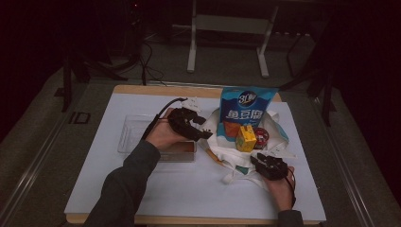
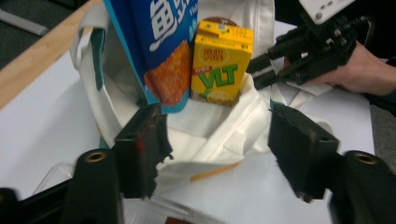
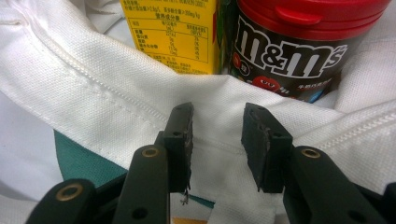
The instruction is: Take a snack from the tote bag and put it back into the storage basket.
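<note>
White table [image 1: 142, 189], snack bag [image 1: 243, 113] upright.

One white cloth bag [image 1: 236, 151], one blue snack packet [image 1: 246, 111], one yellow drink carton [image 1: 246, 138], one red-lidded candy tub [image 1: 261, 137], one clear tray [image 1: 137, 130].

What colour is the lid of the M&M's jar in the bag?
Red, on the M&M's jar; clearest in the right gripper view.

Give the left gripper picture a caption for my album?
Open left gripper at a white bag holding a blue snack pouch and yellow VLT carton.
</note>
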